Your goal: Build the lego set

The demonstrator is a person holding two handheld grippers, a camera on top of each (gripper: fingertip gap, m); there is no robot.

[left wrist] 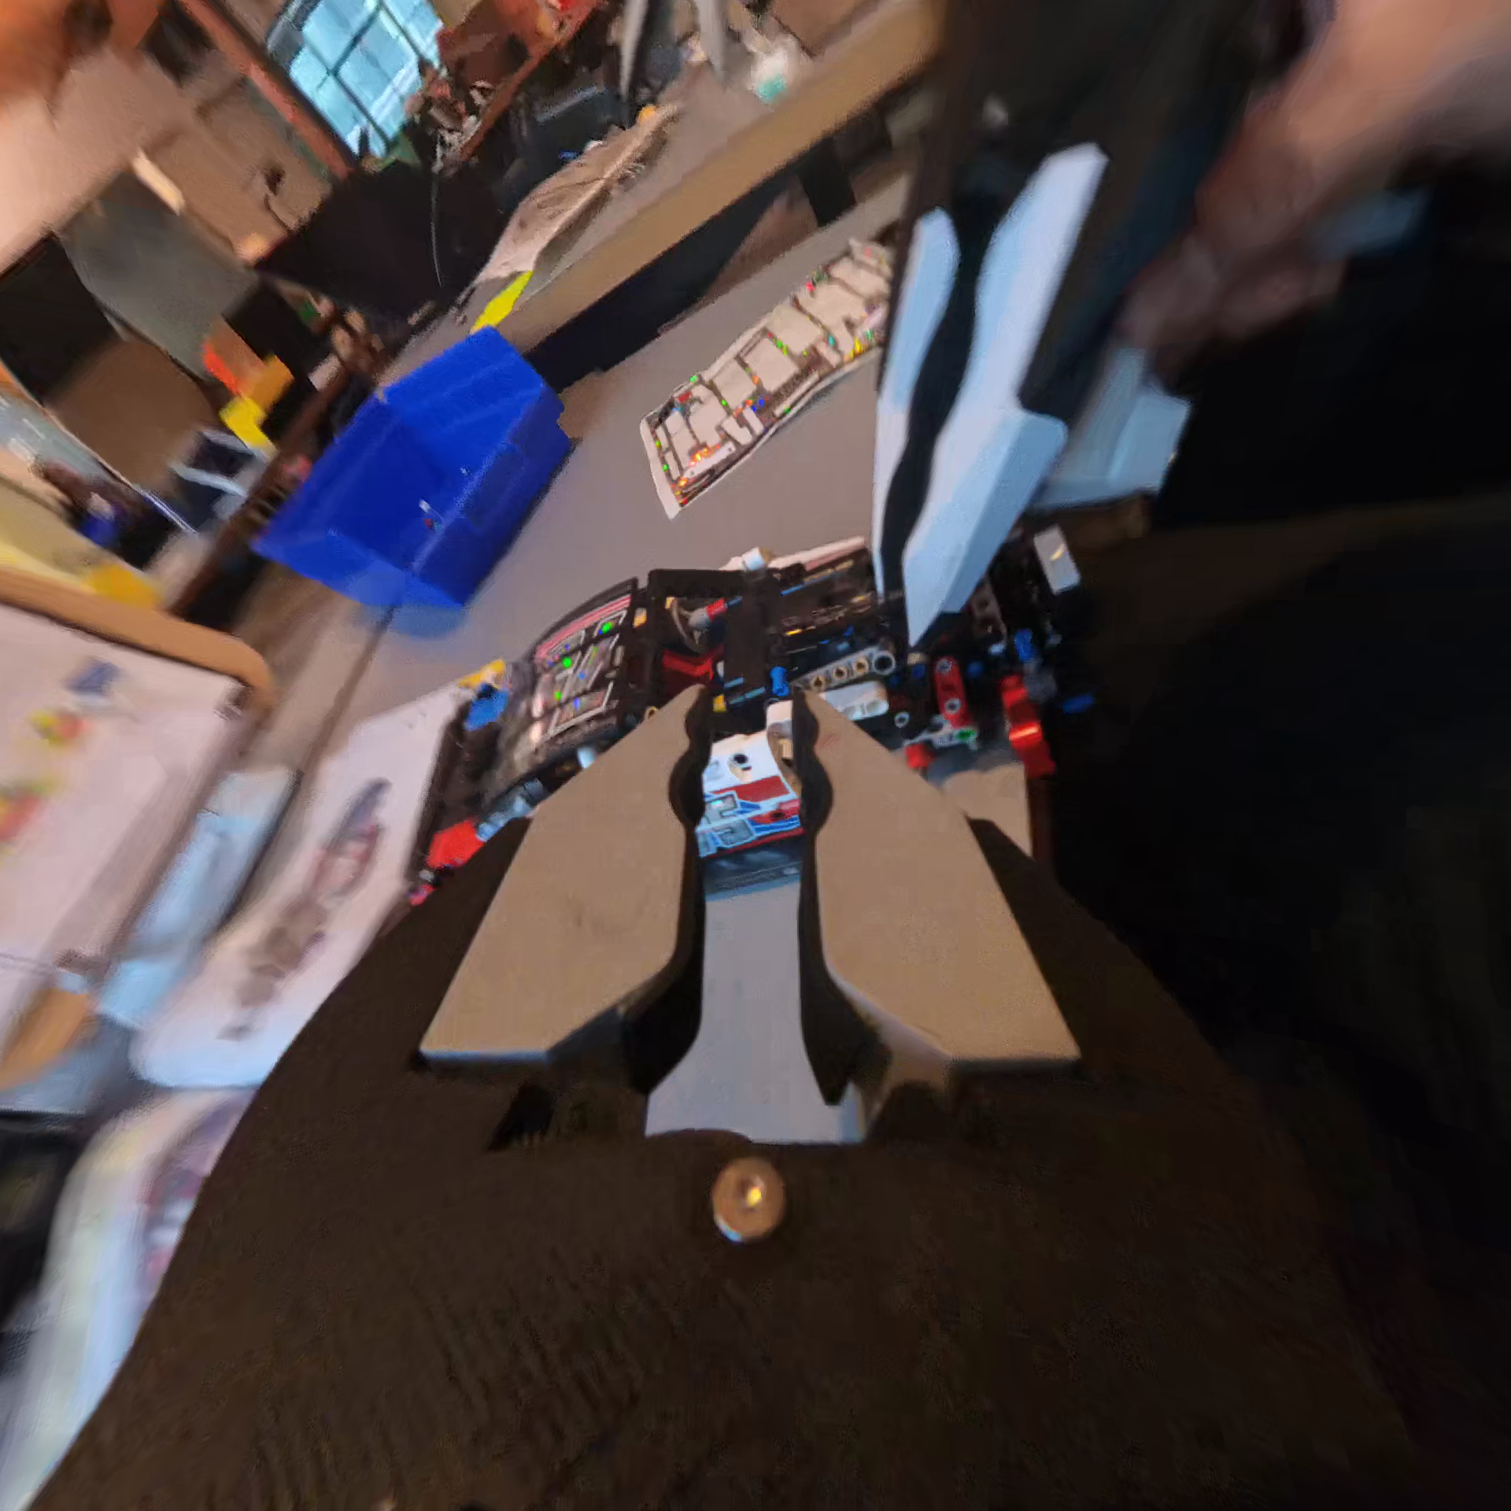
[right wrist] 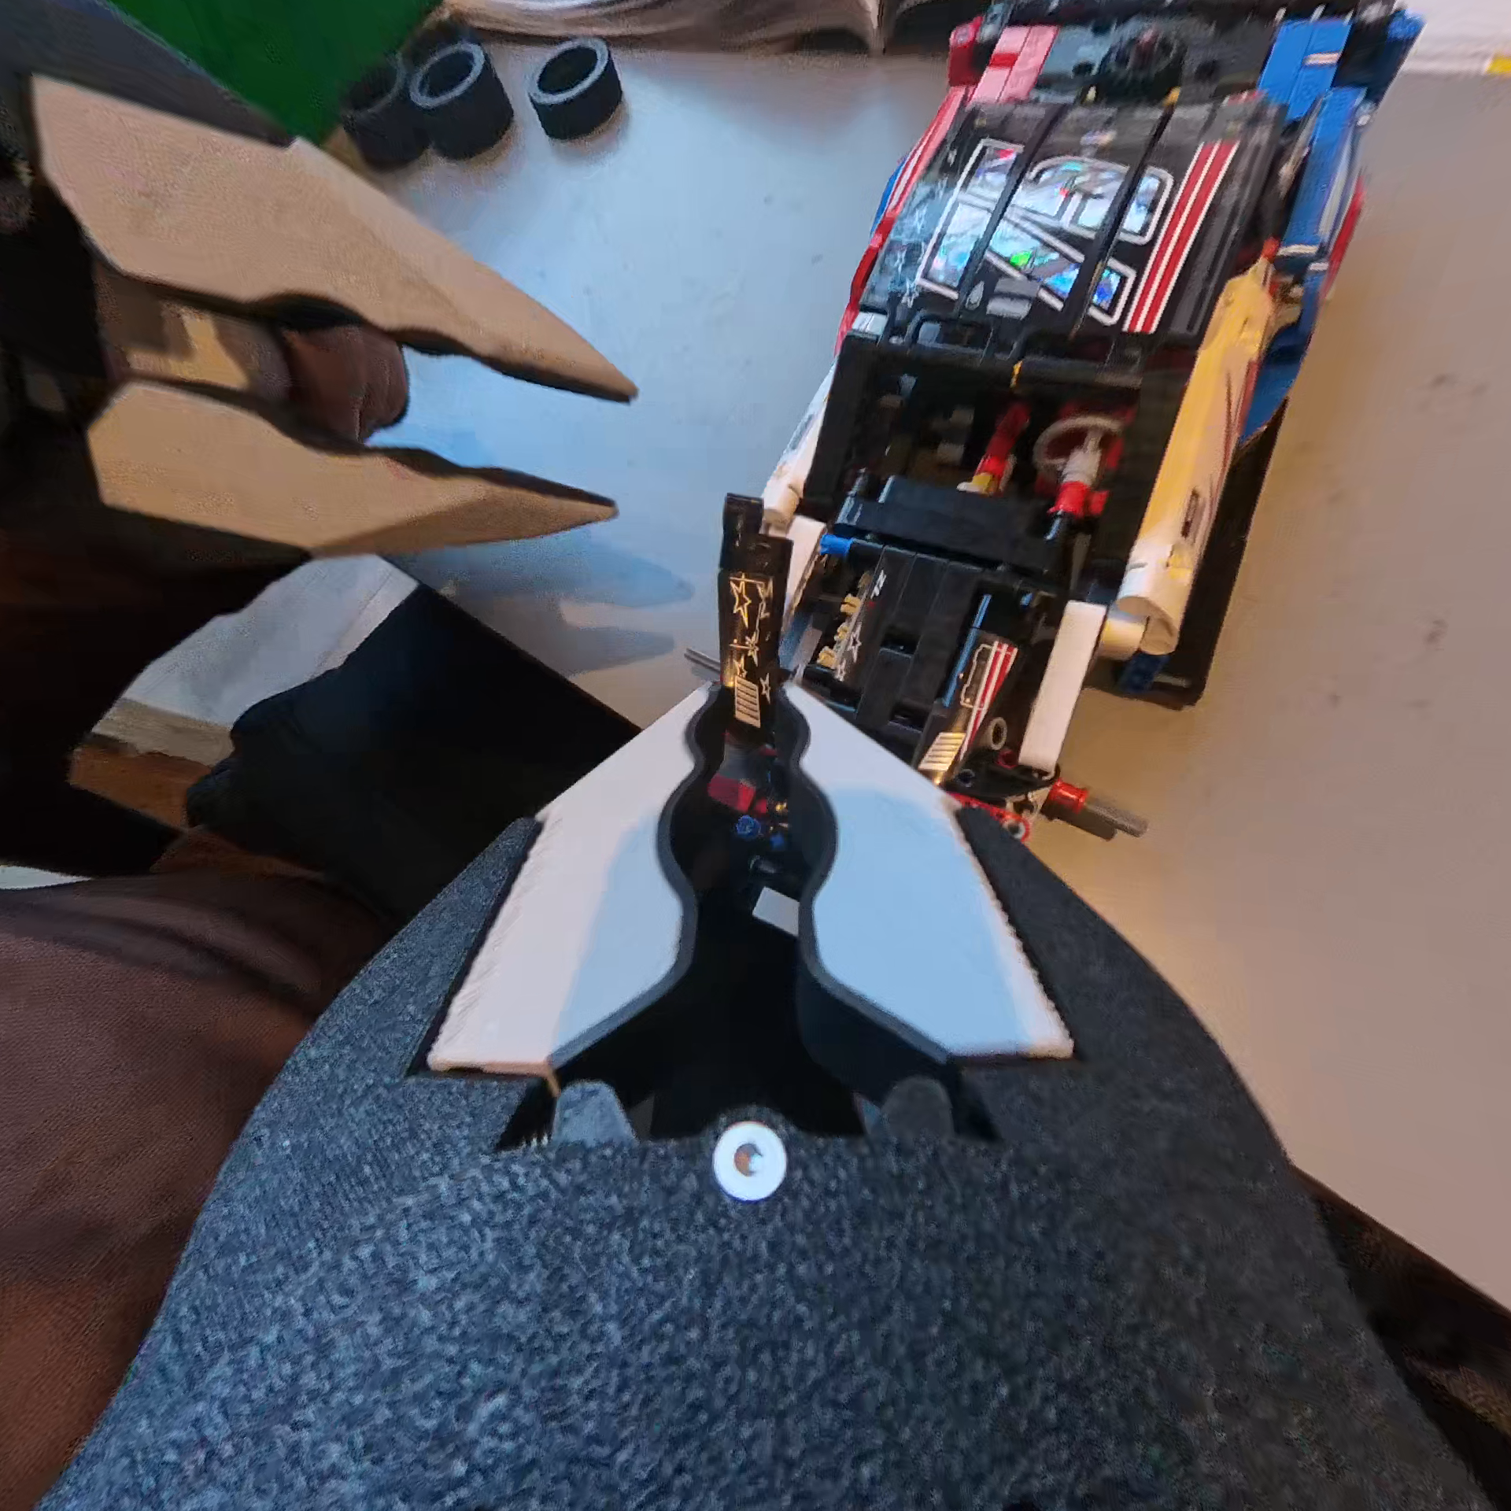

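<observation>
The part-built lego car (right wrist: pixel 1022 392), black with red, white and blue panels and shiny stickers, lies on the pale table (right wrist: pixel 695 270). My right gripper (right wrist: pixel 748 695) is shut on a narrow black lego panel (right wrist: pixel 748 621) with star stickers and holds it upright beside the car's near left side. My left gripper (left wrist: pixel 751 703) is open and empty, just short of the car (left wrist: pixel 777 654). It also shows in the right wrist view (right wrist: pixel 621 454), to the left of the panel. The right gripper (left wrist: pixel 916 597) points down onto the car from the upper right.
Three black tyres (right wrist: pixel 482 90) stand at the far left, next to something green (right wrist: pixel 278 49). A blue bin (left wrist: pixel 425 474) and a sticker sheet (left wrist: pixel 768 376) lie beyond the car. Printed pages (left wrist: pixel 311 899) lie at the left. The table's edge (right wrist: pixel 1226 1145) runs close on the right. There is about 6 centimetres between the tips of the two grippers.
</observation>
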